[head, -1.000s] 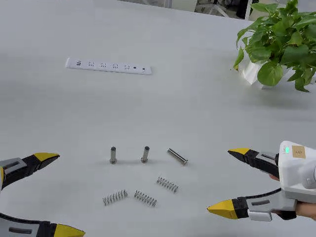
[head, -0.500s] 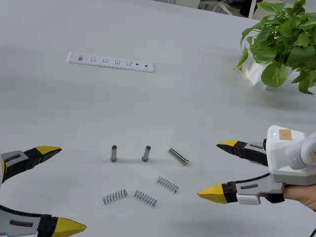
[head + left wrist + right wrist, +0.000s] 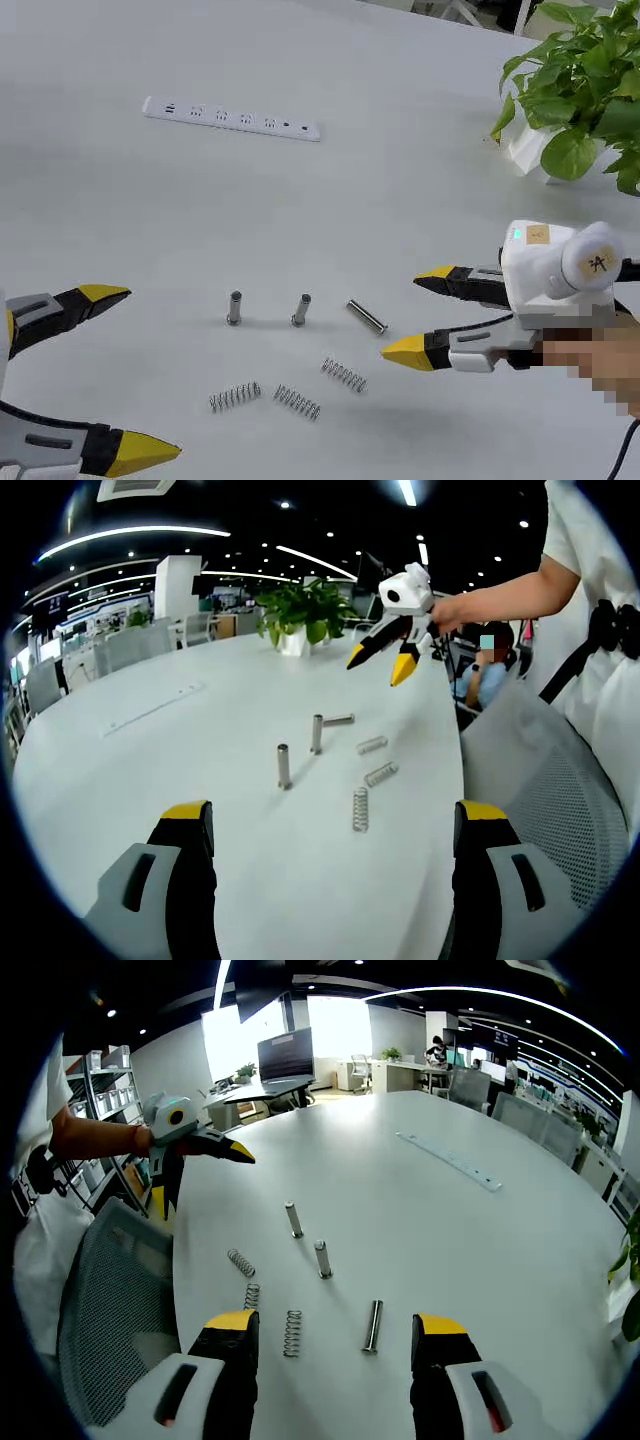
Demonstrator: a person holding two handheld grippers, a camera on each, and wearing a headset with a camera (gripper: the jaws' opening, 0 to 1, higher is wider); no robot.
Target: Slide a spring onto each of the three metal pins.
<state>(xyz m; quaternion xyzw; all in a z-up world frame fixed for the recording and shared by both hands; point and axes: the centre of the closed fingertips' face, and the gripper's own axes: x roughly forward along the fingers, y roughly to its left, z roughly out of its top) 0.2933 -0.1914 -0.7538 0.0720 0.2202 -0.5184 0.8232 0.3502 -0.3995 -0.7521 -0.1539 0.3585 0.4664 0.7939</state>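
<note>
Here, three metal pins sit in a row on the white table [image 3: 400, 200]. The first pin [image 3: 235, 307] and the second pin [image 3: 302, 309] stand up, near each other. The third pin [image 3: 366, 316] lies flat just beside them. Three springs lie on the table a little nearer to the person: the first spring [image 3: 234, 397], the second spring [image 3: 297, 401] and the third spring [image 3: 343, 374]. Each spring lies apart from the pins.

The left gripper [image 3: 154, 371] has its jaws wide apart and grips nothing. It is well off to the side of the first pin. The right gripper [image 3: 398, 316] hangs near the third pin, jaws apart too, gripping nothing. A power strip [image 3: 232, 118] lies far back, and a green plant [image 3: 580, 70] stands in the corner.
</note>
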